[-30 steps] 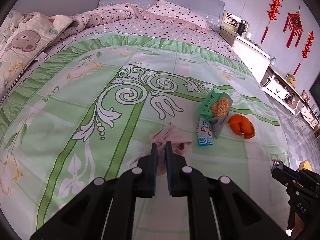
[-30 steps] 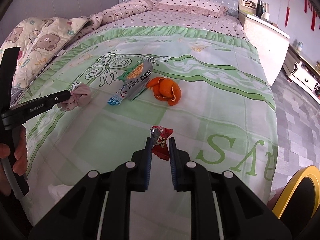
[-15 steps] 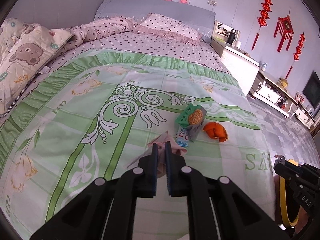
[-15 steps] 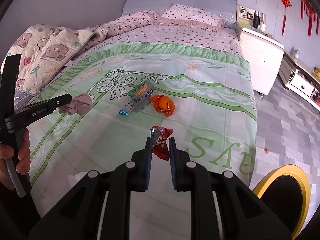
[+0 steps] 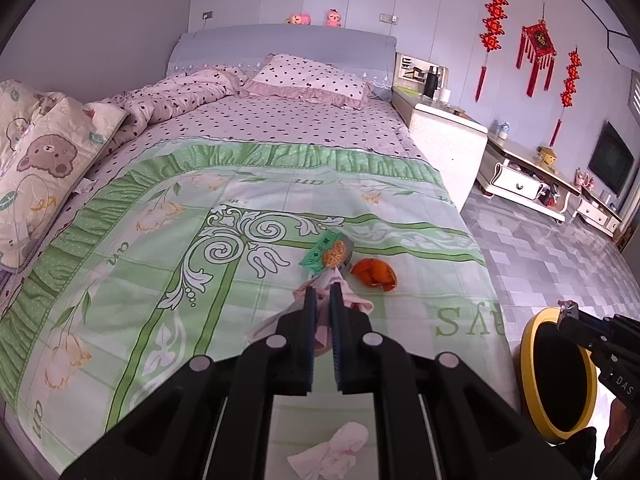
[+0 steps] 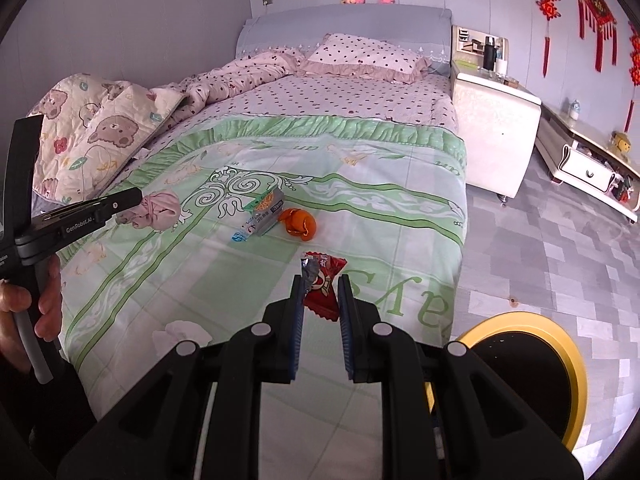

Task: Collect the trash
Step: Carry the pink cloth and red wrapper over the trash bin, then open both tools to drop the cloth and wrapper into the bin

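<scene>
My left gripper [image 5: 323, 288] is shut on a crumpled pink tissue [image 5: 352, 300], held up above the green bedspread; the right wrist view shows the same pink tissue [image 6: 158, 210] at its tip. My right gripper [image 6: 320, 280] is shut on a red snack wrapper [image 6: 324, 282], also lifted off the bed. On the bedspread lie an orange peel [image 5: 374, 274], a green snack packet [image 5: 326, 254] and a blue-white wrapper [image 6: 250, 226]. A white crumpled tissue [image 5: 332, 448] lies near the bed's foot. A yellow-rimmed black bin [image 6: 524, 364] stands on the floor by the bed's corner.
The bed [image 5: 240, 184] fills the left and middle, with a bear-print quilt [image 5: 36, 160] and a dotted pillow [image 5: 308, 78] at the far end. A white nightstand [image 6: 492, 136] and a low cabinet [image 5: 528, 184] stand to the right on the grey tiled floor [image 6: 552, 240].
Both grippers have risen and drawn back from the bed with their loads still clamped. The bin's yellow rim has come into view at the lower right of both views.
</scene>
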Action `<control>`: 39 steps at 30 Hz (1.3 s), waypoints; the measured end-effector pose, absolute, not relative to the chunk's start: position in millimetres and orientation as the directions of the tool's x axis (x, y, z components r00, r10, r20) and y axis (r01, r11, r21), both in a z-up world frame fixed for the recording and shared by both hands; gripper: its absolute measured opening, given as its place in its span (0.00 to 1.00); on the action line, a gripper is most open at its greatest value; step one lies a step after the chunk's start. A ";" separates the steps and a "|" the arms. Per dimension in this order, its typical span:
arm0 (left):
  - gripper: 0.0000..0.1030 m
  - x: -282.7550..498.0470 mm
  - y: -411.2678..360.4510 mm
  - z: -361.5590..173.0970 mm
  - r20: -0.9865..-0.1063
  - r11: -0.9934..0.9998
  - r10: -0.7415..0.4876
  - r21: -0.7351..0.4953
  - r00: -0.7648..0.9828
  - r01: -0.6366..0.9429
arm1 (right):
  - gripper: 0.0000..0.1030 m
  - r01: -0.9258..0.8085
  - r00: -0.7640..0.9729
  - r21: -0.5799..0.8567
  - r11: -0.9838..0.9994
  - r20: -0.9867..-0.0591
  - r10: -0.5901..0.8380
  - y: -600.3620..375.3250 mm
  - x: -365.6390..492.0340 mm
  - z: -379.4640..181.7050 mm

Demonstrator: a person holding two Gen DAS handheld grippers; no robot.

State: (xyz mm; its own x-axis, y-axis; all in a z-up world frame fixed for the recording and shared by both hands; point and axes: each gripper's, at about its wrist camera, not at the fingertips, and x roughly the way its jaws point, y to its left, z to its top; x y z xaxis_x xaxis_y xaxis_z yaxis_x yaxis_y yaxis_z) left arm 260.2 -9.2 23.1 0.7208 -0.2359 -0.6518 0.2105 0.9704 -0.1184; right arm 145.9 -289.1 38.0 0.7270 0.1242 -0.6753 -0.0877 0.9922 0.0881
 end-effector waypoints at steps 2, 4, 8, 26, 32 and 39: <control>0.06 254.2 -19.3 29.6 -0.645 0.965 -0.254 -0.121 0.721 0.232 | 0.16 -0.078 0.733 0.092 0.993 -0.669 0.119 -297.5 138.4 42.6; 0.06 247.8 -31.7 36.5 -0.636 0.959 -0.272 -0.117 0.722 0.258 | 0.16 -0.066 0.741 0.090 0.994 -0.663 0.109 -306.0 131.2 47.1; 0.06 236.9 -56.7 47.4 -0.623 0.945 -0.309 -0.117 0.718 0.306 | 0.16 -0.034 0.751 0.097 0.995 -0.655 0.090 -327.2 117.5 54.0; 0.06 198.6 -168.0 65.8 -0.603 0.863 -0.453 -0.111 0.656 0.493 | 0.16 0.106 0.788 0.116 0.988 -0.616 -0.012 -417.2 63.4 73.2; 0.06 189.6 -207.7 59.6 -0.620 0.833 -0.483 -0.107 0.618 0.544 | 0.16 0.150 0.785 0.128 0.980 -0.619 -0.040 -445.8 52.2 71.6; 0.06 180.9 -250.3 47.2 -0.643 0.795 -0.513 -0.105 0.569 0.597 | 0.16 0.197 0.774 0.148 0.969 -0.630 -0.061 -476.2 40.5 65.7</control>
State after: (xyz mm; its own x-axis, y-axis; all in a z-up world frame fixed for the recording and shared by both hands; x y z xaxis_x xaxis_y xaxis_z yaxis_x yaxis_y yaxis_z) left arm 180.9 -250.3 47.2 0.5689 -0.5127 -0.6430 0.5975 0.7950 -0.1052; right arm 40.5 -476.2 65.7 0.7744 -0.0611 -0.6298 0.1968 0.9692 0.1480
